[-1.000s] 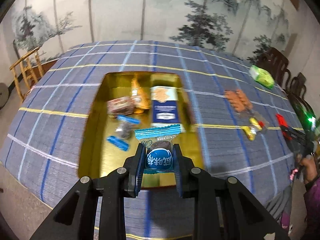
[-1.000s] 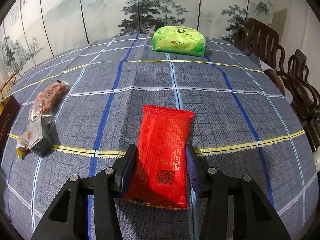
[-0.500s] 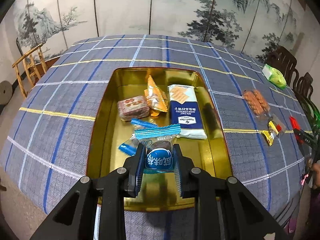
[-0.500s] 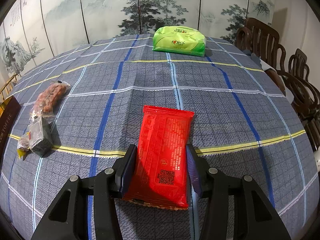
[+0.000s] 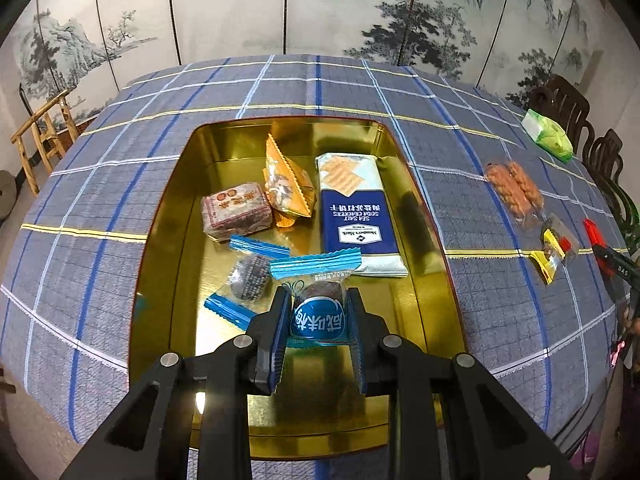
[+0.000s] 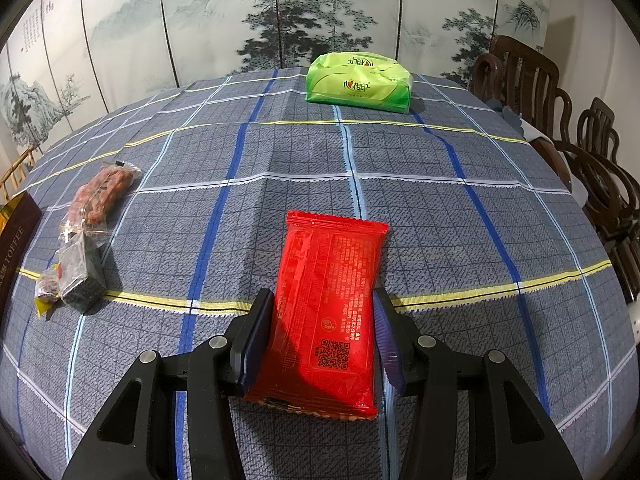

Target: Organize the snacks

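My left gripper is shut on a small blue-wrapped snack and holds it over the near part of a gold tin. The tin holds a blue cracker pack, an orange packet, a pink block and a blue-ended candy. My right gripper straddles a red snack packet lying on the tablecloth; its pads touch the packet's sides.
A sausage pack and a dark cube snack lie left of the red packet. A green tissue pack sits at the far edge. Wooden chairs stand at the right. The tin's corner shows at far left.
My left gripper has carried the blue-wrapped snack forward over the tin, which now looks nearer and larger. The right gripper and red packet have barely moved.
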